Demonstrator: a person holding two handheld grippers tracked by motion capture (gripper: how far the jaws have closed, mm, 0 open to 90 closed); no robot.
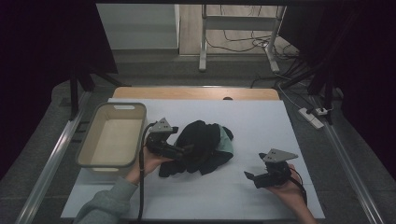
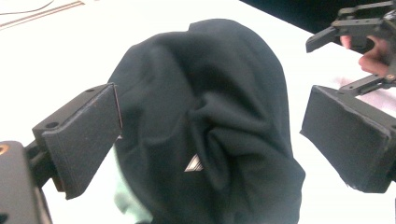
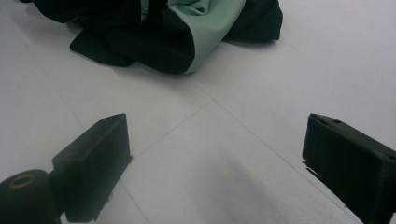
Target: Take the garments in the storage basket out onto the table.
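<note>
While crumpled, black garment (image 2: pixel 205 121) shows small white logo (image 2: pixel 194 163) | lettering unreadable

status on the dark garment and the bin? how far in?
Done: nothing binned; the beige bin holds nothing visible. In hand: the left gripper is at the crumpled dark garment, jaws open around a fold, not pinching. The right gripper rests open on the white table. Left: grasp and transfer, probably.

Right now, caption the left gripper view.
Left gripper open around a crumpled black garment on the white table.
</note>
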